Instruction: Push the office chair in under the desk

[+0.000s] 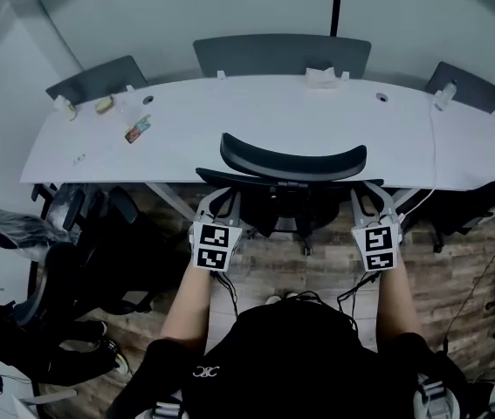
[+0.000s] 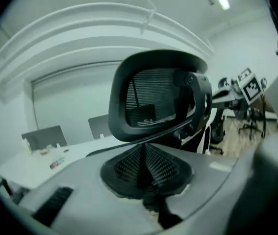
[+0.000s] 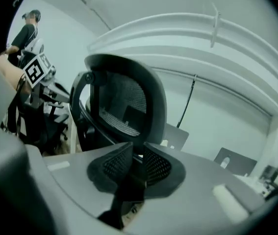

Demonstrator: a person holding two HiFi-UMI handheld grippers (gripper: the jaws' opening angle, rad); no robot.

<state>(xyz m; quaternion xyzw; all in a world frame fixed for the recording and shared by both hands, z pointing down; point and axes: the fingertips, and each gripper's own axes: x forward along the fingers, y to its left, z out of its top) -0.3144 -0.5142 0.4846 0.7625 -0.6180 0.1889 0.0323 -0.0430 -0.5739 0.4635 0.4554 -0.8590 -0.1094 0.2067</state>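
The black office chair (image 1: 292, 160) stands at the near edge of the white desk (image 1: 256, 120), its curved headrest over the desk's rim and its seat partly beneath. My left gripper (image 1: 216, 197) holds the left end of the chair's back frame and my right gripper (image 1: 371, 195) holds the right end. In the left gripper view the ribbed pads (image 2: 126, 166) pinch a thin dark edge below the mesh headrest (image 2: 153, 97). The right gripper view has the right gripper (image 3: 135, 168) shut on a dark strip of the frame, with the headrest (image 3: 124, 102) just beyond.
Three grey chairs (image 1: 282, 55) line the desk's far side. A tissue box (image 1: 321, 77), a bottle (image 1: 445, 94) and small items (image 1: 138, 129) lie on the desk. More black chairs (image 1: 99, 243) crowd the floor at left. A white cable (image 1: 430, 182) hangs off the desk at right.
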